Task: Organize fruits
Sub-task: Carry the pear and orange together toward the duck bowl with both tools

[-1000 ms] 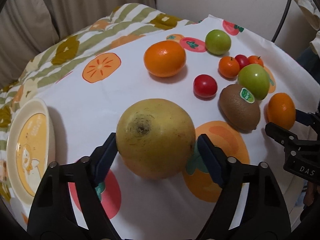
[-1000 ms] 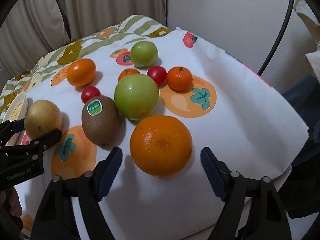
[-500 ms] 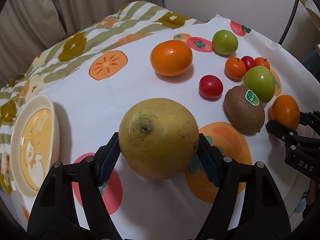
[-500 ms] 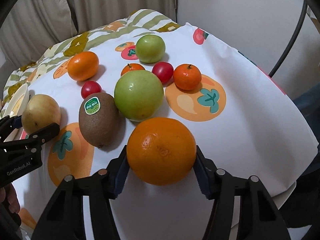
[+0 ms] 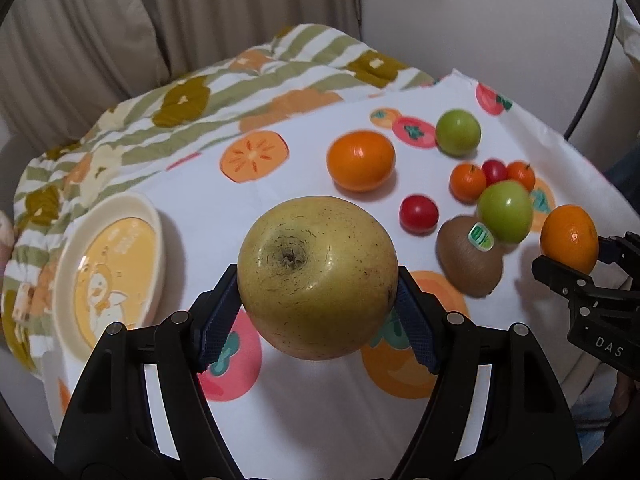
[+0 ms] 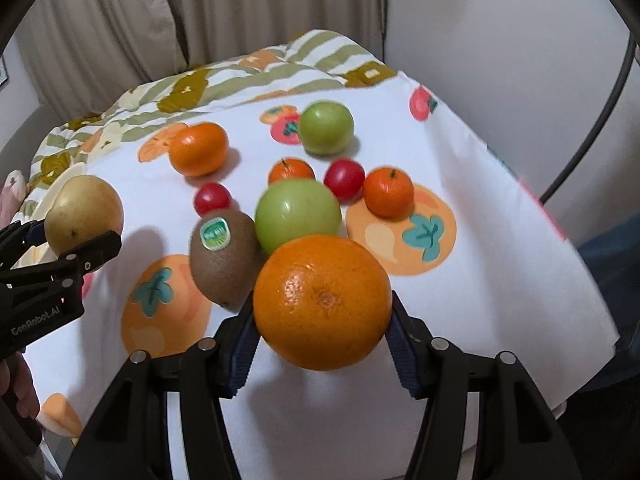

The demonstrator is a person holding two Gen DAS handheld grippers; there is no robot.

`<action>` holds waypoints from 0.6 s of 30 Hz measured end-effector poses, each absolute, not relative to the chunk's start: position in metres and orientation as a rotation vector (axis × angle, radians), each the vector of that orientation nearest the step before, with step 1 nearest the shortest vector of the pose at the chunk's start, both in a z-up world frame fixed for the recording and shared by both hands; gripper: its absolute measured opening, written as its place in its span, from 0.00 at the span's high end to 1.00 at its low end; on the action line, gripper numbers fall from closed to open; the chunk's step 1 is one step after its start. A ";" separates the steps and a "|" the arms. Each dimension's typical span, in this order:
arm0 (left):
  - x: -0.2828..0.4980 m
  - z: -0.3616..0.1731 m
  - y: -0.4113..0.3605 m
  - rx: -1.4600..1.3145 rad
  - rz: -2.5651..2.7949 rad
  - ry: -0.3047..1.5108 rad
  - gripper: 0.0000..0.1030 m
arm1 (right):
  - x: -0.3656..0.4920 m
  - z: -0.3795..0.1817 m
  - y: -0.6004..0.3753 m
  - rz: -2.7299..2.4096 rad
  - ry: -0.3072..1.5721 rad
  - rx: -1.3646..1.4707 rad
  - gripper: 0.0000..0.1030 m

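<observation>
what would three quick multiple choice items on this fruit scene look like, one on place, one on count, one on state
1. Where is the plate?
A. left of the yellow pear
B. under the kiwi
C. behind the far green apple

2. How many small red fruits lie on the cloth?
A. one
B. two
C. four

3. What does the right tool hold?
A. nothing
B. the kiwi
C. the large orange

Answers:
1. A, the plate sits at the cloth's left edge in the left wrist view.
2. B, one beside the kiwi, one between the two small oranges.
3. C, both pads press on the orange's sides.
</observation>
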State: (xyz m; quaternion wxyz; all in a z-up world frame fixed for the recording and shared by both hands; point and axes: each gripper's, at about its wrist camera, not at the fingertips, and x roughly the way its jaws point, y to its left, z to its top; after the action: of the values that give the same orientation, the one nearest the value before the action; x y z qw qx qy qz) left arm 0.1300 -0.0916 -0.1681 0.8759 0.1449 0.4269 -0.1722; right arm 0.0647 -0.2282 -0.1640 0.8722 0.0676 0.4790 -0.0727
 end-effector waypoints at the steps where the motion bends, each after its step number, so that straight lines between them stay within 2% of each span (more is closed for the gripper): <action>1: 0.128 -0.161 -0.090 0.291 -0.348 0.887 0.24 | 0.065 -0.160 -0.228 -0.143 1.001 0.135 0.47; 12: 0.131 -0.105 -0.053 0.193 -0.215 0.818 0.24 | 0.100 -0.101 -0.208 0.063 0.929 0.020 0.47; 18: 0.146 -0.095 -0.008 0.153 -0.142 0.807 0.24 | 0.131 -0.085 -0.168 0.172 0.892 -0.017 0.47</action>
State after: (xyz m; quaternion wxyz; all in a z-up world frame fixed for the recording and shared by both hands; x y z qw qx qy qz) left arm 0.1461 -0.0083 -0.0953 0.9143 0.0745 0.3921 -0.0689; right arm 0.1309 -0.1681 -0.0851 0.8987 -0.0083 0.4306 0.0832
